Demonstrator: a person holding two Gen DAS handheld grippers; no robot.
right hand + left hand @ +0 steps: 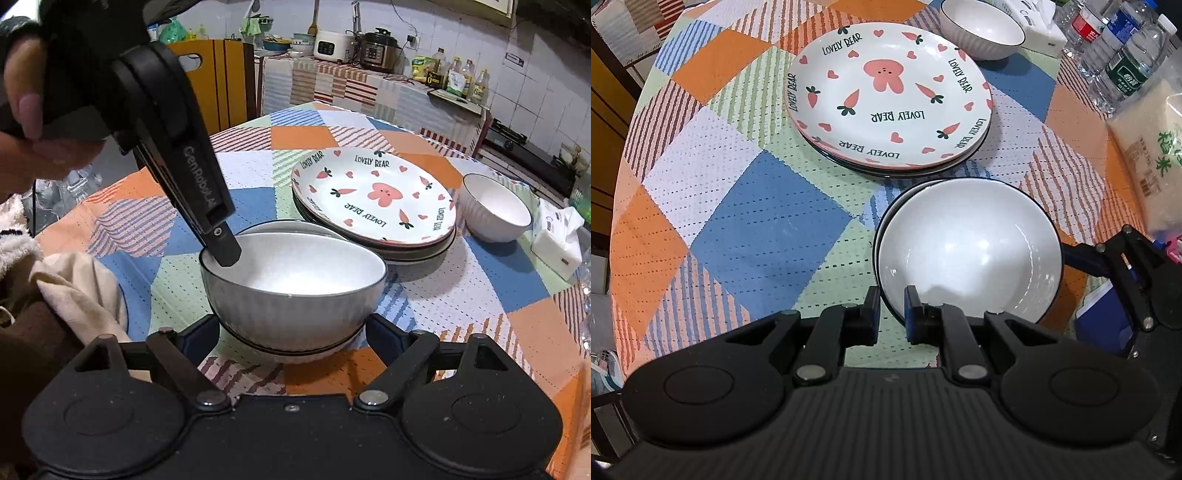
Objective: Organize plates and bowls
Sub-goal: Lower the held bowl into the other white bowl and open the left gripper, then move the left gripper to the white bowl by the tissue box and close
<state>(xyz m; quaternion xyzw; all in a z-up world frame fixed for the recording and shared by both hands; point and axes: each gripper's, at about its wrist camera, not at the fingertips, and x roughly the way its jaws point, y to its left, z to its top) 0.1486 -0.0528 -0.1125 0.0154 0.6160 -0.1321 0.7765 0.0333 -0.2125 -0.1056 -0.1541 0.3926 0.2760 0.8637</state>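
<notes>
Left wrist view: left gripper (pixel 892 314) reaching forward over the table, blue-padded fingers (pixel 912 314) narrowed onto the near rim of the white ribbed ceramic bowl with dark rim line (pixel 967 247), one finger outside the wall, one inside. Rim pinched between them. A second bowl rim (pixel 886 221) visible just behind and below the first, nested. Beyond, touching distance apart, stack of white round plates with pink rabbit, carrots and hearts (pixel 886 99); lettering "LOVELY BEAR" repeated around the top plate. Single white ribbed bowl (pixel 982 33) farther back, empty, beside a white tissue box (pixel 1041 33). Clear plastic water bottles (pixel 1123 62) at far right, labels too small to read. Translucent bag of white rice (pixel 1156 147) below them, green characters printed, not legible in full. Patchwork tablecloth in orange, blue, green and striped squares (pixel 768 221) under everything.

Right wrist view: right gripper (pixel 293 332) low at table level, fingers spread wide either side of the bowl stack's lower part; contact with the bowl wall cannot be told. Left gripper angled steeply down from upper left, held by a bare hand (pixel 26 122), tip inside the upper bowl. "GenRobot.AI" readable on its side. Upper bowl empty, seated tilted in the lower one.
</notes>
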